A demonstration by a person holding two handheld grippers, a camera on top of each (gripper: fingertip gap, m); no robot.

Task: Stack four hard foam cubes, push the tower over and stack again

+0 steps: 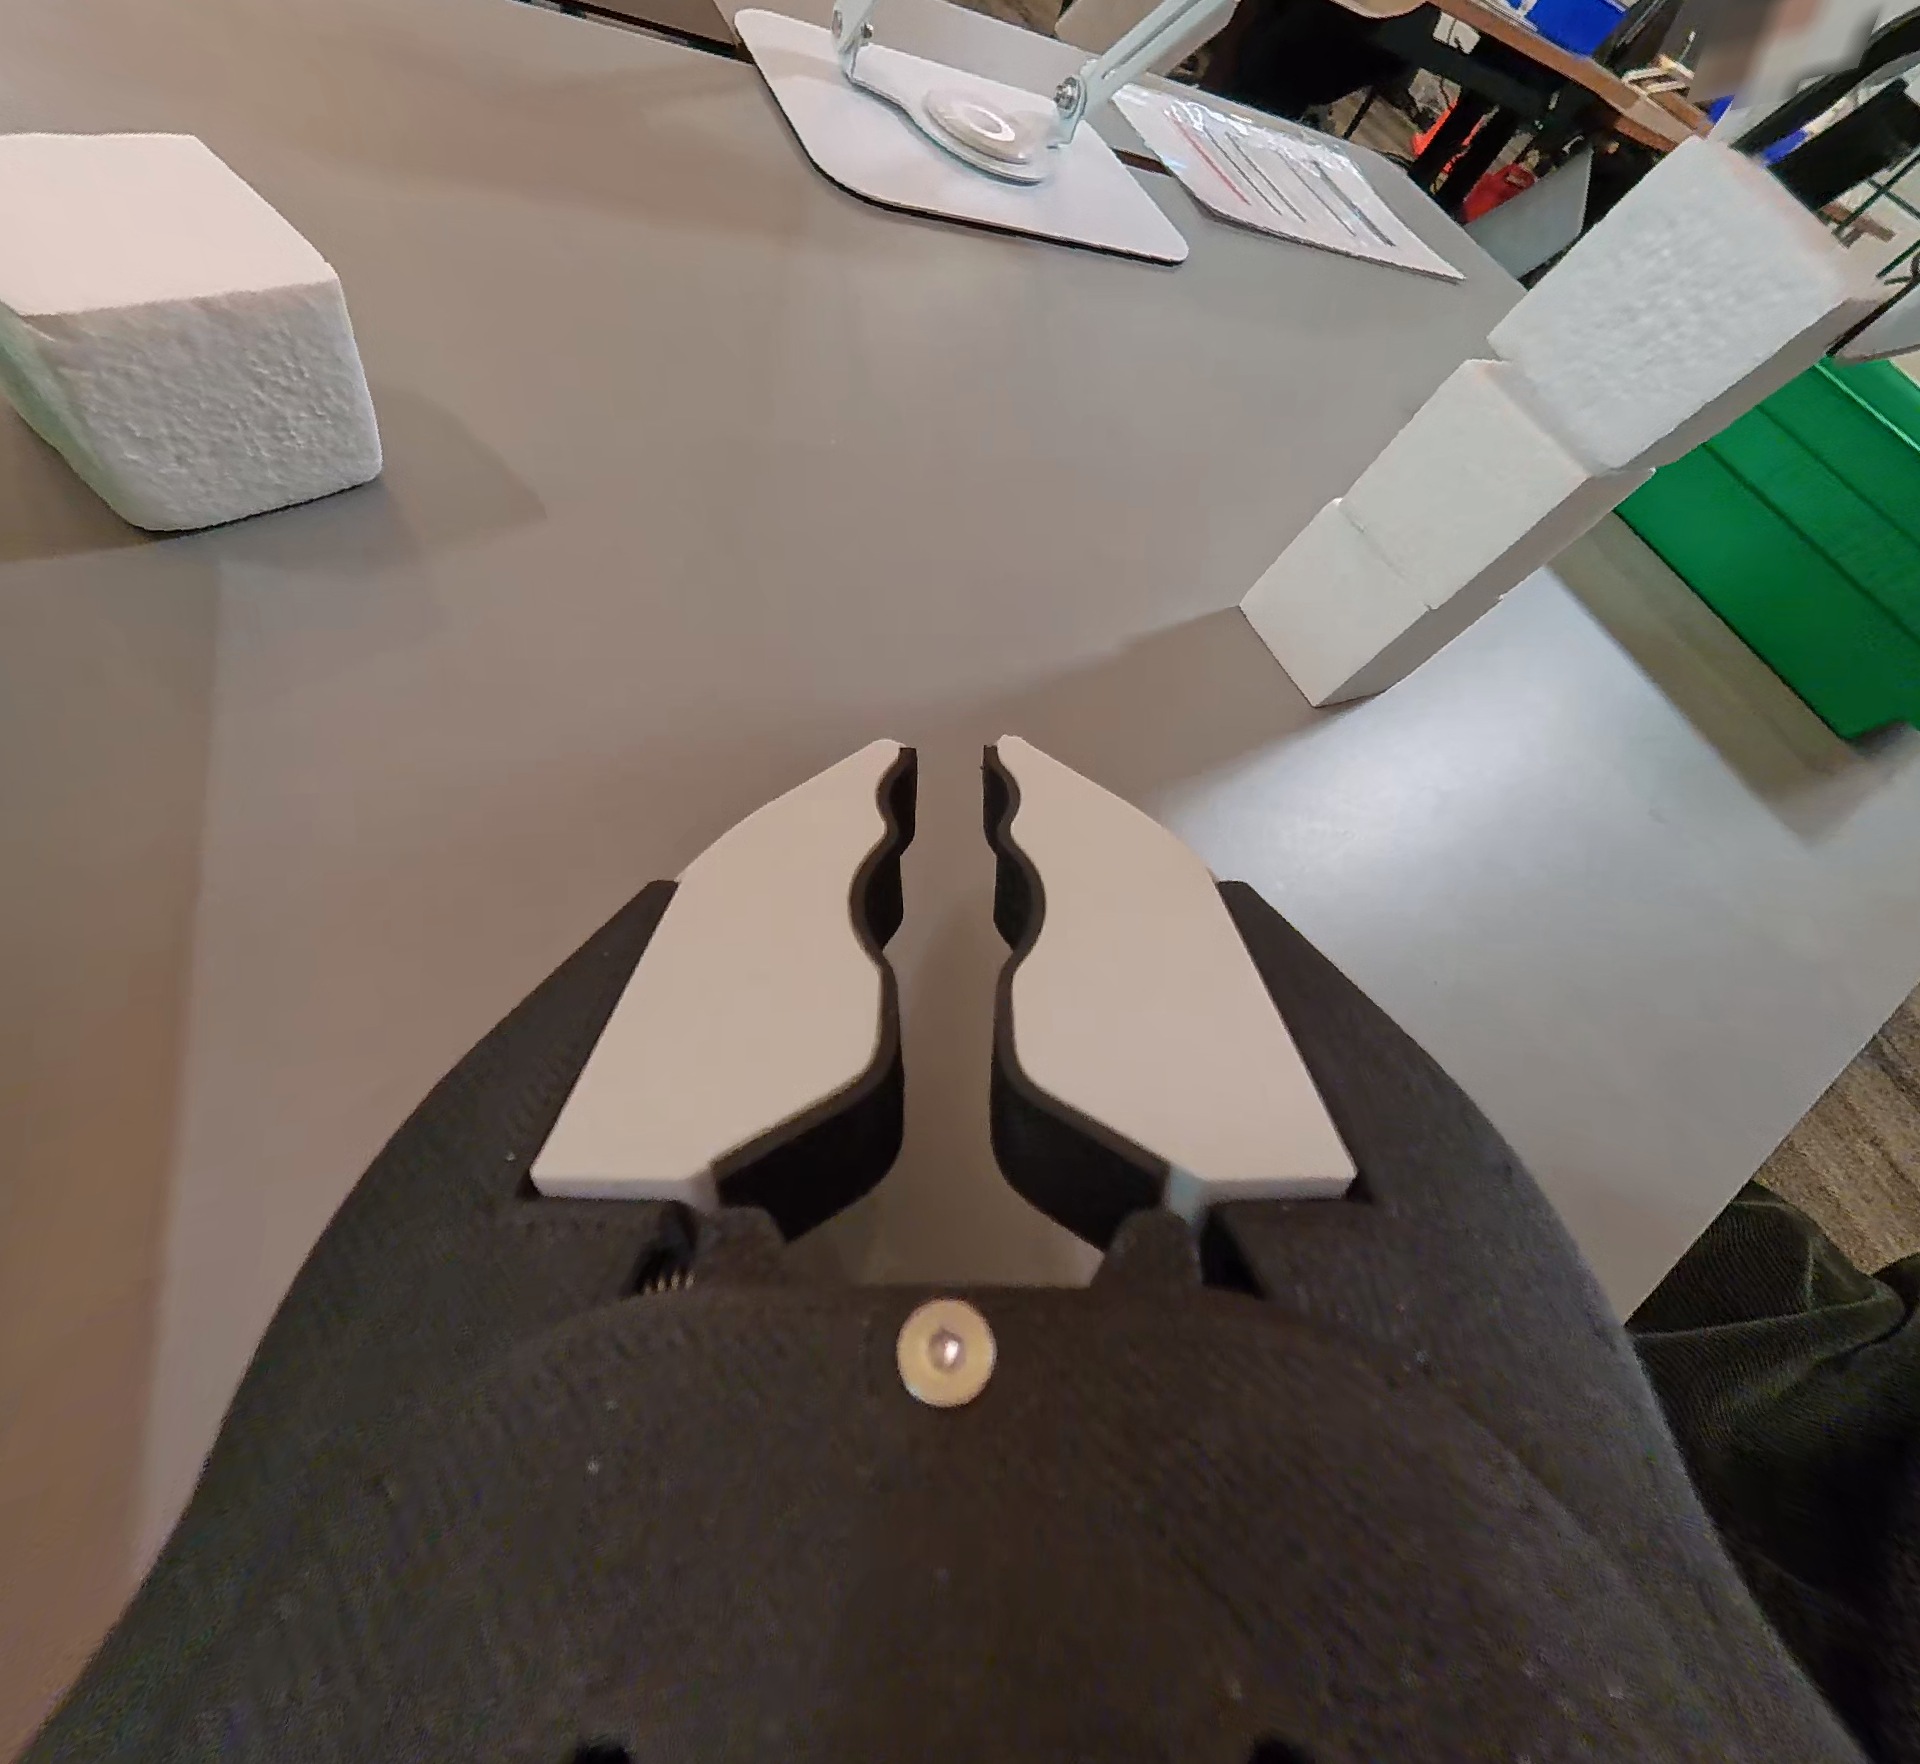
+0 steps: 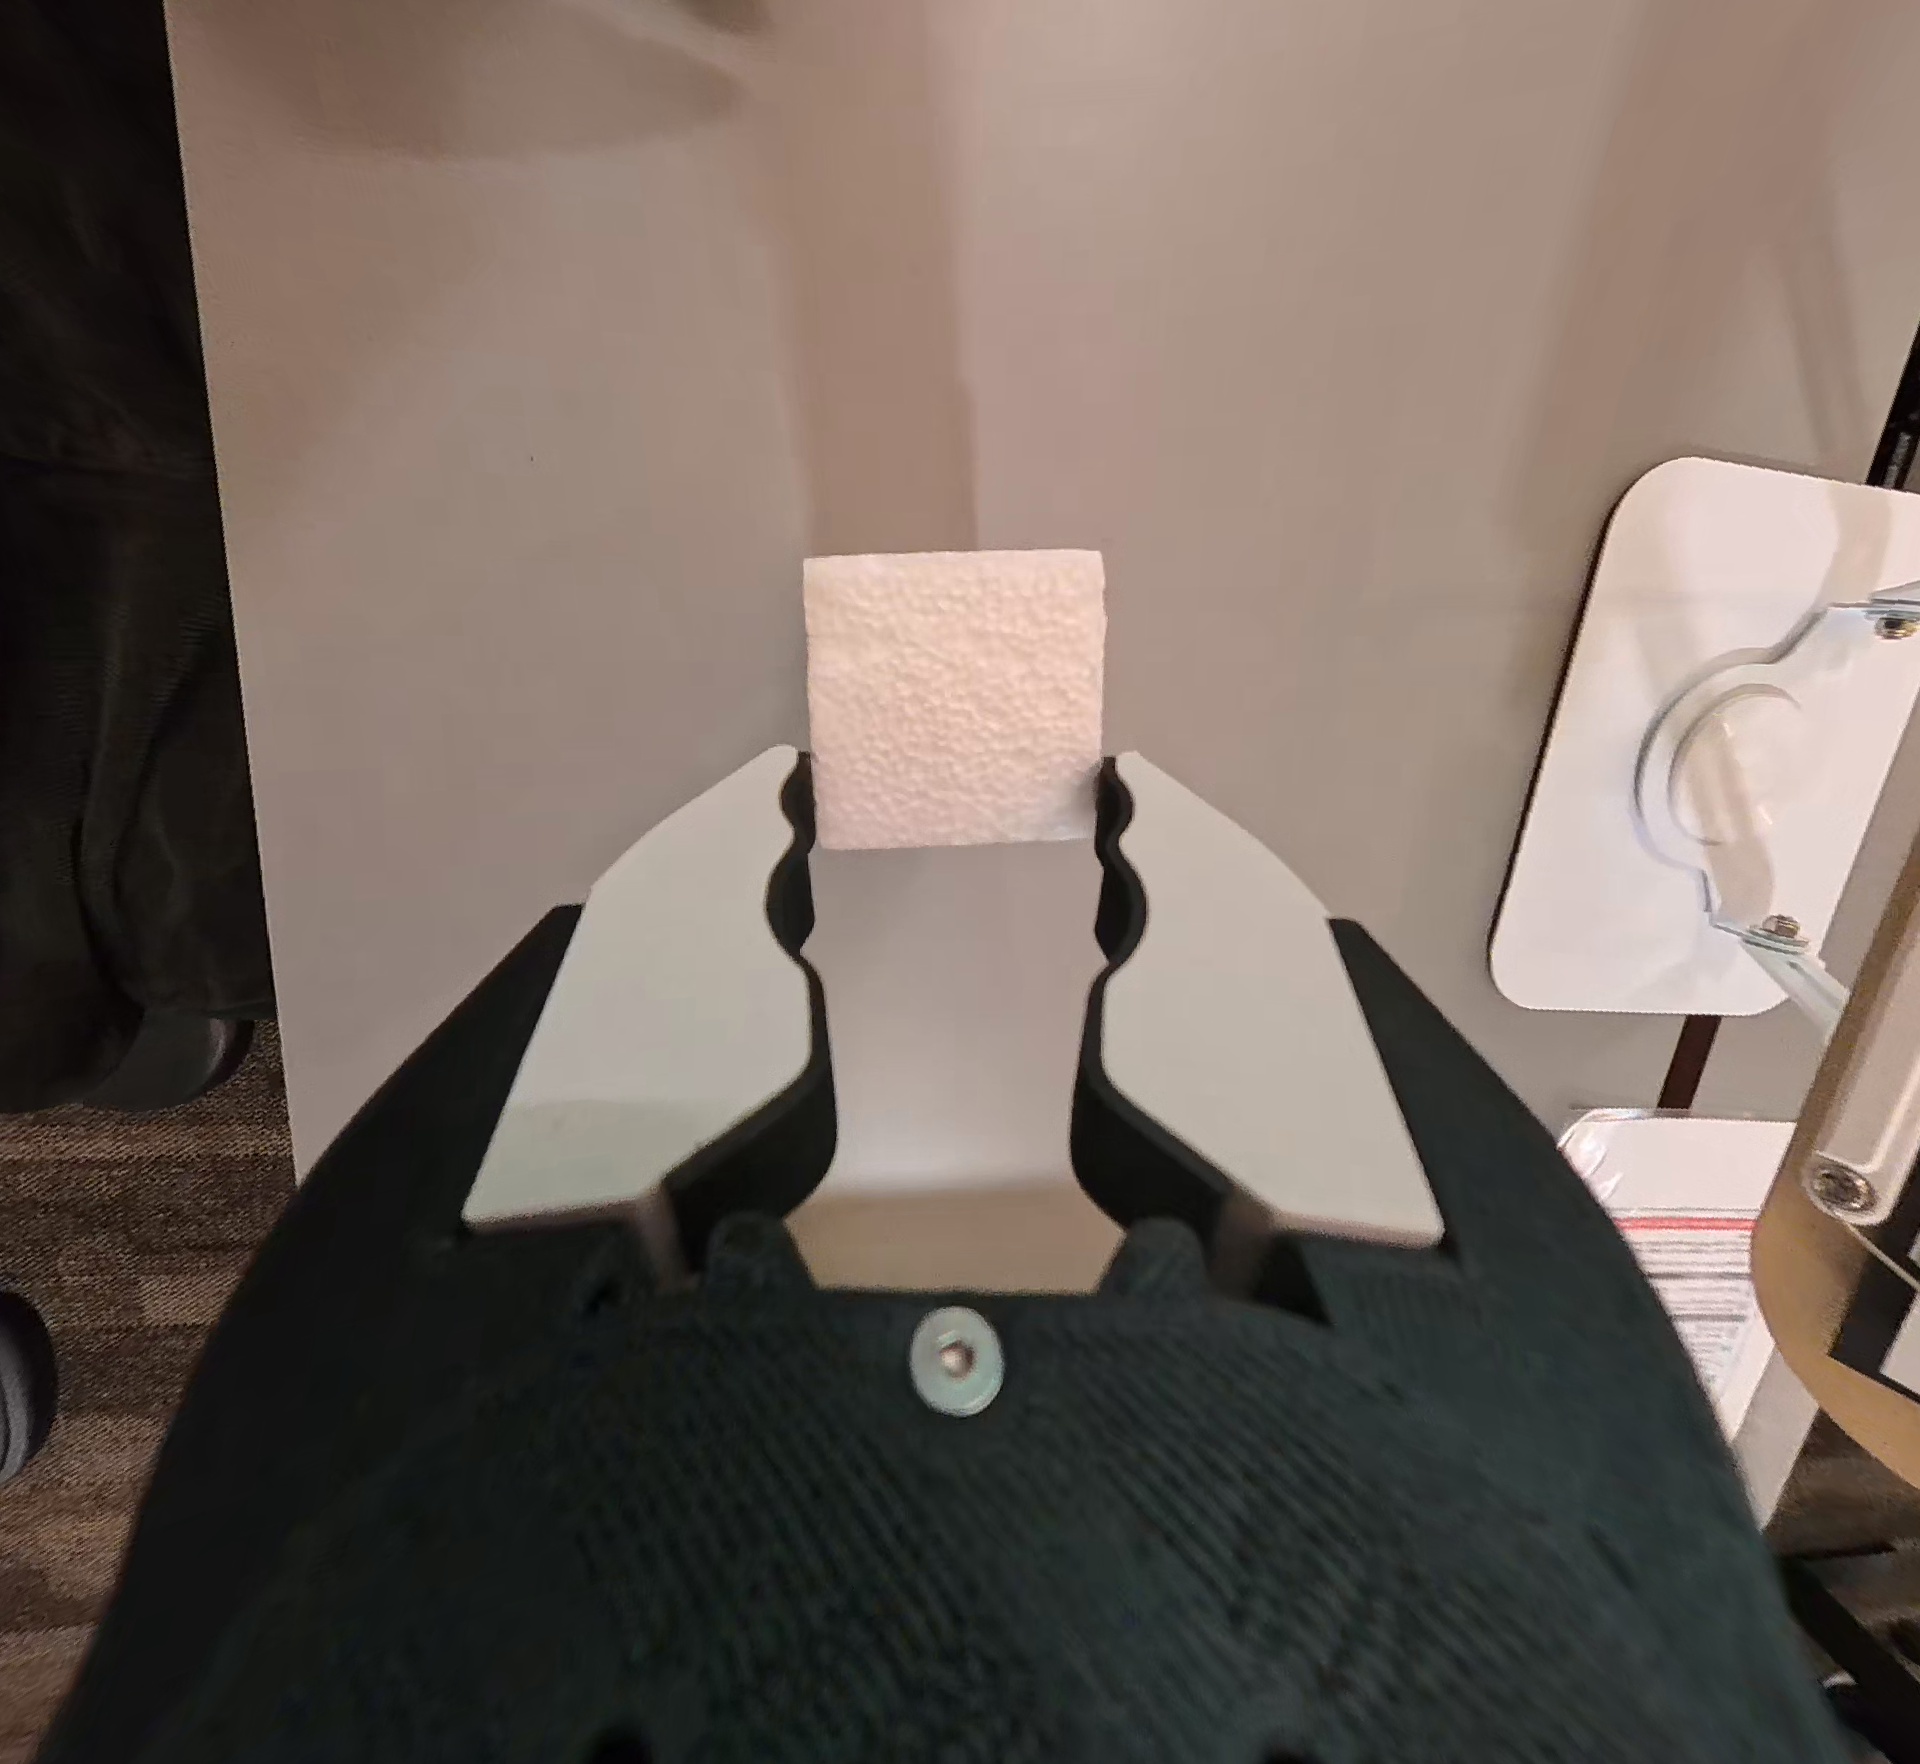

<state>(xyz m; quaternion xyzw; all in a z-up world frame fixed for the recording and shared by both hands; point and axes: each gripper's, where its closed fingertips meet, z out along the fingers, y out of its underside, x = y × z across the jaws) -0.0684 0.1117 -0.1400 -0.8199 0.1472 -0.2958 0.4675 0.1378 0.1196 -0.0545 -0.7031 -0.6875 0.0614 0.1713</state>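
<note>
My right gripper point(image 2: 951, 769) is shut on a white foam cube point(image 2: 956, 701), gripped by its two sides above the grey table point(image 2: 520, 467). In the left wrist view this cube point(image 1: 1673, 301) sits at the top of a stack, over a middle foam block point(image 1: 1475, 478) and a bottom one point(image 1: 1340, 613) near the table's right edge. I cannot tell whether it rests on them. My left gripper point(image 1: 950, 758) hovers low over the table point(image 1: 727, 467), empty, its jaws nearly together with a narrow gap. A larger foam block point(image 1: 177, 343) lies far left.
A white stand base point(image 1: 966, 145) with metal arms sits at the back, also seen on the right in the right wrist view point(image 2: 1621, 738). A laminated sheet point(image 1: 1288, 176) lies beside it. A green crate point(image 1: 1808, 551) stands on the floor beyond the table edge. A person's dark-clad legs point(image 2: 94, 571) are at left. Left tips to right tips: about 25 centimeters. From my left tips it is roughly 15 centimeters to the larger foam block point(image 1: 177, 343); from my right, 35 centimeters.
</note>
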